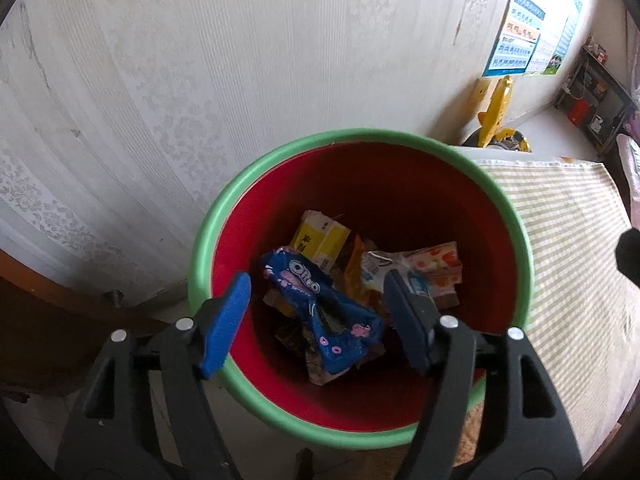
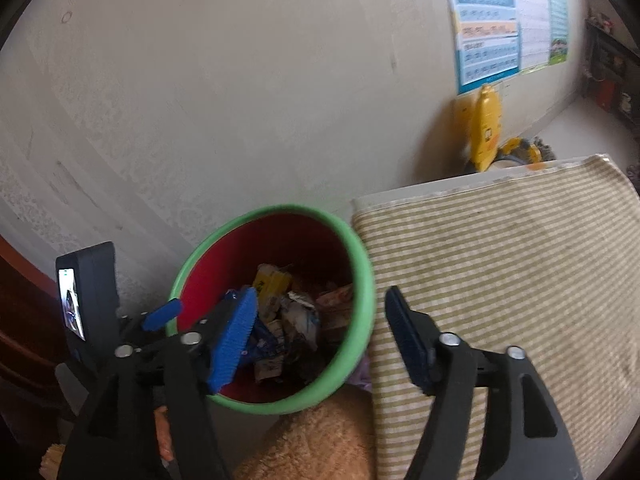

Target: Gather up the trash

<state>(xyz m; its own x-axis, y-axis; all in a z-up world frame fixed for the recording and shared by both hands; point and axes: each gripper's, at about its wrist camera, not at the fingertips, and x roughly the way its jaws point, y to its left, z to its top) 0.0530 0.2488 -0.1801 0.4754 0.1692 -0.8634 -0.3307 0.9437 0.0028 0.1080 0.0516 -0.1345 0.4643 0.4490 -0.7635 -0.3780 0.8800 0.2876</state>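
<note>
A red bin with a green rim stands against the wall and holds several wrappers. On top lies a crumpled blue Oreo wrapper, with a yellow box and a pale snack packet behind it. My left gripper hangs open over the bin's mouth, its blue pads well apart and touching nothing. In the right wrist view my right gripper is open too, empty, above the bin's rim. The left gripper's blue finger shows at the bin's left side.
A green-and-white striped cloth covers a surface touching the bin on the right. Brown plush material lies below the bin. Dark wooden furniture stands at the left. A yellow toy and a wall poster are farther back.
</note>
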